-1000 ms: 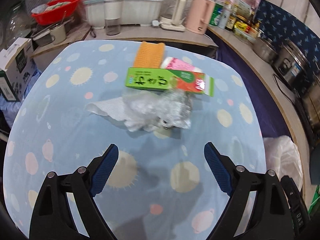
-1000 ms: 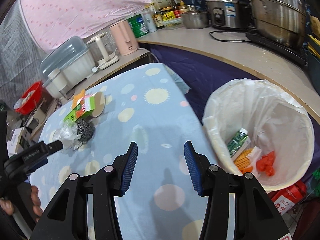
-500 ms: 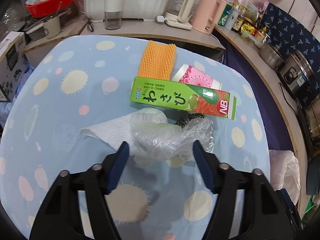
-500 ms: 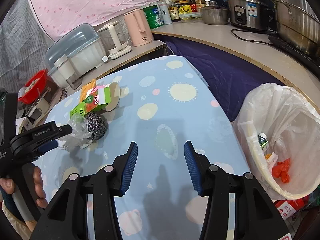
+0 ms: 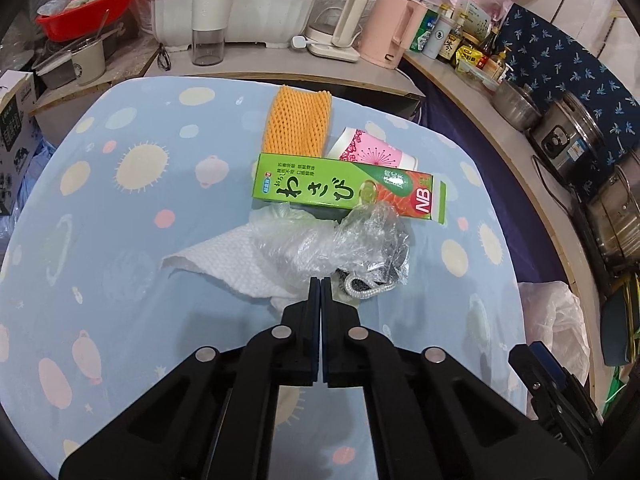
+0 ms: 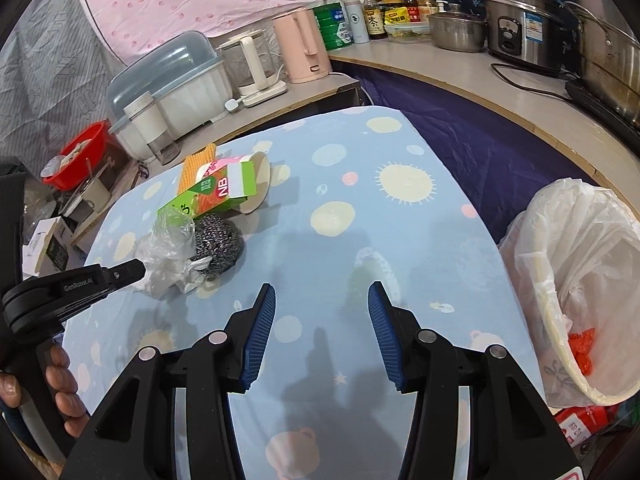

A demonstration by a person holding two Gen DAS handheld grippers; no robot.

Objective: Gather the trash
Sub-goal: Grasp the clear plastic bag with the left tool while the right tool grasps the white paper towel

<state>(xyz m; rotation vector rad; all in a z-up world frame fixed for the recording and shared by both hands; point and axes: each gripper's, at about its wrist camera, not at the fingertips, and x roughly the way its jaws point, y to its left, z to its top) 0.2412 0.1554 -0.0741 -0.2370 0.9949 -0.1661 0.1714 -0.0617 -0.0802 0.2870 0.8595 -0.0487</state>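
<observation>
— What is hidden or hard to make out around the green wasabi box?

— The steel scourer is largely covered by the crumpled clear plastic bag in the left wrist view; only a dark edge is seen under the film. The pink paper cup is half masked behind the box, and the orange foam net is cut off by the box's far edge. Whether the white paper towel, just in front of the box, is also pinched cannot be told.

— And the tongs?

— The left gripper has just been closing and is seen clenched, its tips met at the near edge of the plastic bag, in front of the box; film appears to be caught between them. The right gripper is held parted with nothing between its pads, over bare tablecloth to the right of the box.

— What can be counted?

— One box, one cup, one net, one scourer, one bag, one towel. One lined trash bin is seen well apart from the box, off the table's right edge, its contents mostly hidden apart from some red scraps.
</observation>
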